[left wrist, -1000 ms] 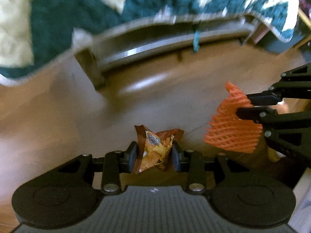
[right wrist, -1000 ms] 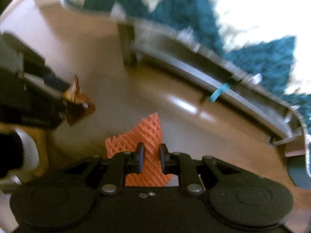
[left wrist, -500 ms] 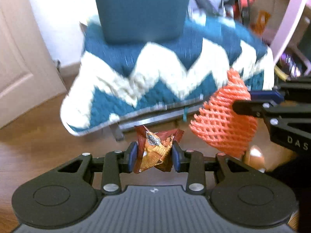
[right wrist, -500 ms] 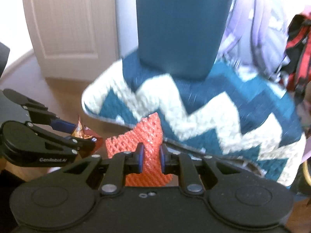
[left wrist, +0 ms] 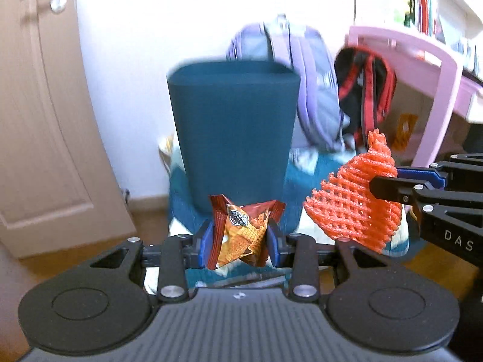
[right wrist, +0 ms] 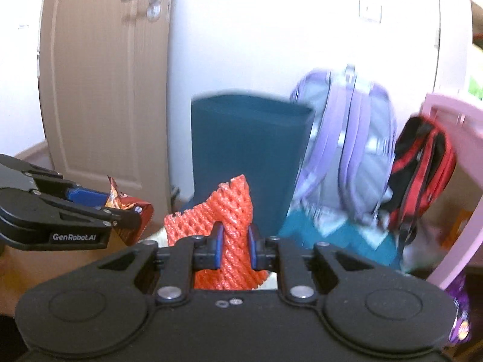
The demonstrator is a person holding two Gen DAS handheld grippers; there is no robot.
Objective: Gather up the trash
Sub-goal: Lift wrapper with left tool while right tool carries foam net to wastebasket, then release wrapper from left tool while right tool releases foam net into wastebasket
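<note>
Orange foam net is sitting clamped in the right gripper; the snack wrapper is sitting clamped in the left gripper. Teal bin is standing dead ahead of both, its rim above them, the left looking nearer.

White wall, beige door left — pink desk right, wood floor.

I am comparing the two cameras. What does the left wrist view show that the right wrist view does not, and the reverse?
Only the left wrist view shows the printed front of the snack wrapper in the left gripper, and books above the pink desk.

Only the right wrist view shows a wall switch and a purple packet at the lower right.

Both show the teal bin, the orange foam net in the right gripper, the purple backpack, the red-black backpack and the door.
</note>
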